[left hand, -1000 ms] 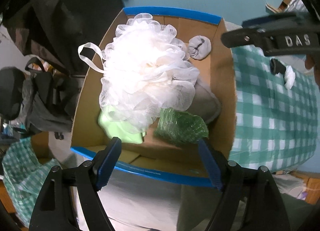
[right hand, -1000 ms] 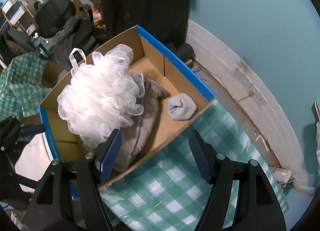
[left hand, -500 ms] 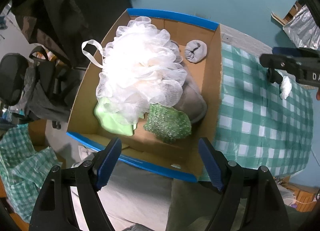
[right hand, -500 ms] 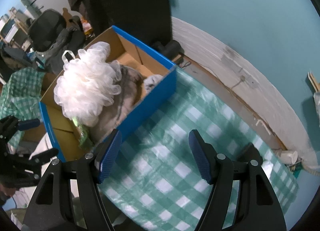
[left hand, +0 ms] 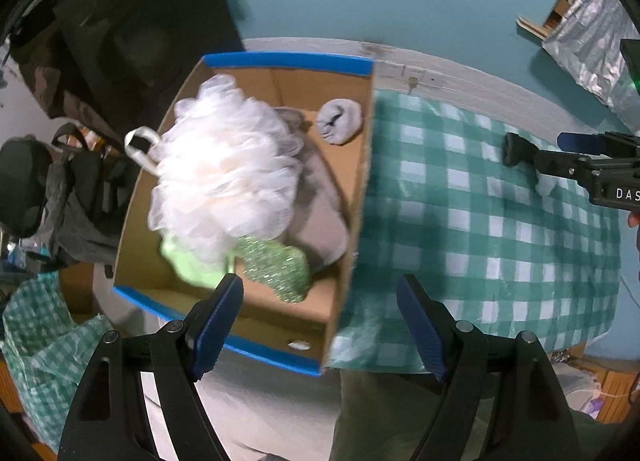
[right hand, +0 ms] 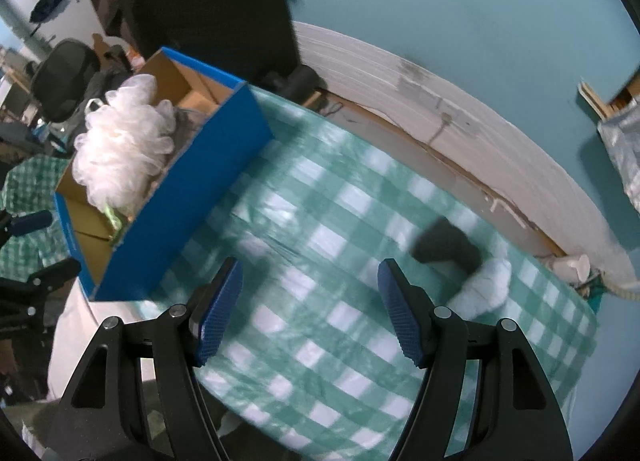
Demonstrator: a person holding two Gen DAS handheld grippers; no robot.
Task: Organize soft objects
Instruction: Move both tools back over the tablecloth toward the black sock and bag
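The left gripper [left hand: 320, 321] hangs with its jaws wide apart and empty over the near right corner of the blue-edged cardboard box [left hand: 362, 197]. Inside lie a white mesh bath pouf [left hand: 224, 177], a green scrubber [left hand: 276, 267], a grey cloth [left hand: 320, 225] and a rolled grey sock [left hand: 339, 122]. The right gripper [right hand: 310, 311], also spread and holding nothing, is above the green checked tablecloth [right hand: 340, 341], near a blurred black-and-white soft item [right hand: 464, 265] lying well apart from the box.

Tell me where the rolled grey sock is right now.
In the left wrist view the rolled grey sock lies in the cardboard box's far right corner, just beyond the white bath pouf.
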